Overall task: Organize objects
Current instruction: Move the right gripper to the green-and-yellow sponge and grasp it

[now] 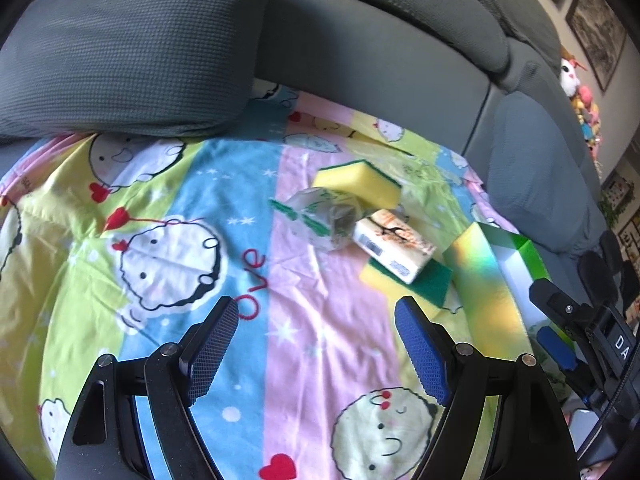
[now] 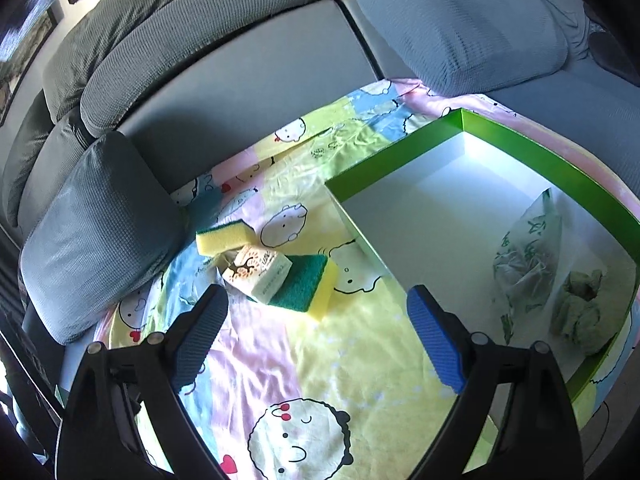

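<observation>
Both tools, the left tool (image 1: 316,354) and right tool (image 2: 318,334), hang open and empty above the cartoon sheet (image 1: 168,208). Sponges (image 2: 224,236) and a small carton (image 2: 258,270) lie beside the green box (image 2: 520,148).

We see a pastel-striped cartoon-print sheet (image 1: 168,208), yellow-and-green sponges (image 1: 360,184), a green-walled white box (image 2: 500,140), grey sofa cushions (image 1: 120,48), and blue pads (image 1: 212,352) on black tools.

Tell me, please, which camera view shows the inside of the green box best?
The right wrist view: the green box lies open there, showing its white floor, a plastic bag and a crumpled greenish lump. The left wrist view shows only its shiny outer wall and one corner, nothing of the contents.
</observation>
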A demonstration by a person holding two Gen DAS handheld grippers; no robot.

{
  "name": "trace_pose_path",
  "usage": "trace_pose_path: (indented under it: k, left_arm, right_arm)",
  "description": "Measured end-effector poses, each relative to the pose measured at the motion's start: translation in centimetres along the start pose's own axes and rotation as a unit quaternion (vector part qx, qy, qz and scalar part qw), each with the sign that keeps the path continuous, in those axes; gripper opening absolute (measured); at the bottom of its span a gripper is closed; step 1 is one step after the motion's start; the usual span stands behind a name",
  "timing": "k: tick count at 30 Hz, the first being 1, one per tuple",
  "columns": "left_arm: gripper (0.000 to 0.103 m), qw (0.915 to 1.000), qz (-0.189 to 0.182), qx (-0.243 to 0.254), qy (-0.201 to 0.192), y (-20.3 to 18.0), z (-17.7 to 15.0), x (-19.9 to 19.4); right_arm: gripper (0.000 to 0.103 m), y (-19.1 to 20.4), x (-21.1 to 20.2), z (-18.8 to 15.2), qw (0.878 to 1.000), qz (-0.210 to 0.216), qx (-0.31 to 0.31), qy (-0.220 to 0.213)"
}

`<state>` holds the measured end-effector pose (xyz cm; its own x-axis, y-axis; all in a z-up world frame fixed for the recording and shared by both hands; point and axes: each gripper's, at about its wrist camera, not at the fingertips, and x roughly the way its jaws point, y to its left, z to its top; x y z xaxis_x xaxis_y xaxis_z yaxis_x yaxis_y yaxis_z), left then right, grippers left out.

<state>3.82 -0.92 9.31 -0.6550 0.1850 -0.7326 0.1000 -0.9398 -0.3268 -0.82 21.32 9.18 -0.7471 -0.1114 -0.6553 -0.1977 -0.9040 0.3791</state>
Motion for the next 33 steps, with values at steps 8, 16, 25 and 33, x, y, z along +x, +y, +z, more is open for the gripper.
trace_pose_path:
  k: [8,16,25,33]
  left_arm:
    - [0.081,0.9991,0.032,-0.027,0.010,2.2,0.4,0.5]
    - [0.081,0.9956,0.049,-0.076,0.024,5.2,1.0,0.9]
    - [0.081,0.9934,0.040,-0.105,0.025,6.6,1.6,0.8]
    - [0.081,0.9920,0.056,-0.111,0.024,6.9,2.0,1.0]
  right_arm:
    - [0.091,0.3,1.5,-0.3,1.000,0.011,0.004,0.028]
    - [0.091,2.6,2.8,1.5,0.996,0.069,0.008,0.061]
    - [0.091,9.7,12.3,6.3,0.988,0.094,-0.024,0.120]
    - [0.091,12.1,18.2,5.1,0.987,0.046,-0.076,0.130]
